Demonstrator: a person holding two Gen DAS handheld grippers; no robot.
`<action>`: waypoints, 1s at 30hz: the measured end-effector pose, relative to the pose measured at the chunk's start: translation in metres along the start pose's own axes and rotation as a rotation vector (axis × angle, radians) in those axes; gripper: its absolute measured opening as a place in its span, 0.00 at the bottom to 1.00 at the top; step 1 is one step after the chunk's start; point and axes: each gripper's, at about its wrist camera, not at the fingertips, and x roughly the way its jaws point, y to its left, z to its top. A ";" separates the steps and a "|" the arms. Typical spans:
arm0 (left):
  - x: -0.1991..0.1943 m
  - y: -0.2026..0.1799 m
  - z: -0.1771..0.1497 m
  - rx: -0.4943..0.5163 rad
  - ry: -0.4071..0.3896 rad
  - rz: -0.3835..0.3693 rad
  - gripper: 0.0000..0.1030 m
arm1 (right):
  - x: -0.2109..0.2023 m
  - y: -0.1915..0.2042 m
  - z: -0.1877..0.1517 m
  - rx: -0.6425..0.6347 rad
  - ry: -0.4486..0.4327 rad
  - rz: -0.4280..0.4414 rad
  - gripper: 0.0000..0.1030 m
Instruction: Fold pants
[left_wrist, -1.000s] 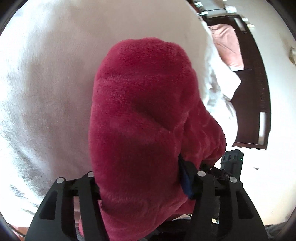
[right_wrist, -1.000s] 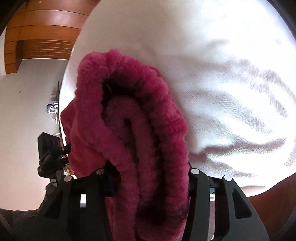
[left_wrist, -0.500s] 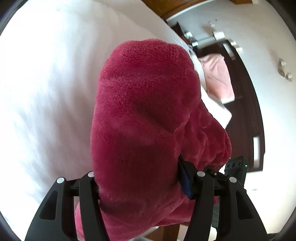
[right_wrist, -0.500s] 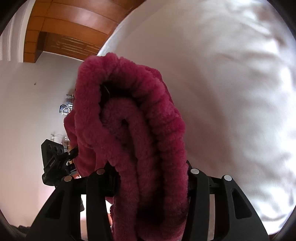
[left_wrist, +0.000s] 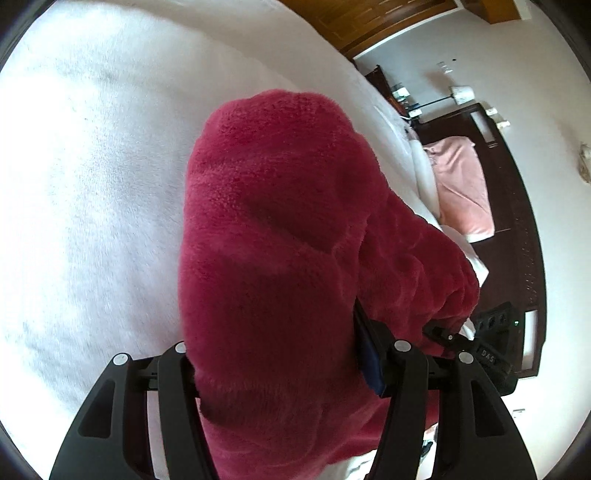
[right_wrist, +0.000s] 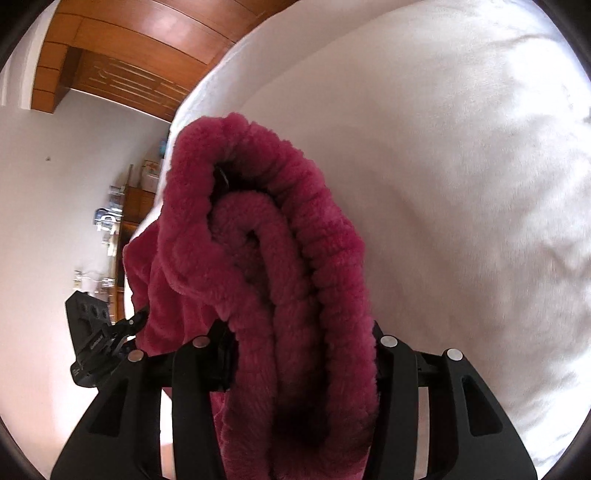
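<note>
**Observer:** So, what are you holding at this point?

**Me:** Both sets of fingers are clamped on the pants (left_wrist: 280, 266), the fluffy crimson fleece ones. My left gripper (left_wrist: 284, 373) has a thick wad of plain fleece bulging up between its fingers. My right gripper (right_wrist: 299, 365) is closed on the ribbed band, doubled over itself into layers, so I take the pants to be folded at least once already.

**Observer:** And where are they relative to the bed?

**Me:** Lifted above the white bed (left_wrist: 96, 192), not lying on it. The bundle hangs between my two hands; in the left view the right gripper (left_wrist: 491, 354) shows just beyond the fabric, and in the right view the left gripper (right_wrist: 96, 339) peeks out likewise.

**Observer:** What has changed in the last second?

**Me:** My grip hasn't; both sets of fingers stay as tightly shut on the fleece as before. I've carried the bundle across the bed, though. More of the wooden headboard (right_wrist: 122, 62) and the wall have swung into view, and the pink cloth (left_wrist: 461, 184) on the dark bench beside the bed has come closer.

**Observer:** Meaning?

**Me:** I judge this a carry: I'm relocating the folded bundle, probably to set it down or make the next fold on the bed.
</note>
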 end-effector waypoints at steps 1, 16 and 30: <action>0.002 0.003 0.001 -0.004 0.001 0.002 0.58 | 0.003 -0.003 0.001 0.002 0.004 -0.015 0.46; -0.015 -0.006 0.003 0.066 -0.052 0.207 0.80 | 0.000 0.037 0.023 -0.038 -0.123 -0.160 0.57; -0.045 -0.035 -0.057 0.212 -0.104 0.495 0.80 | -0.032 0.149 -0.030 -0.462 -0.219 -0.277 0.57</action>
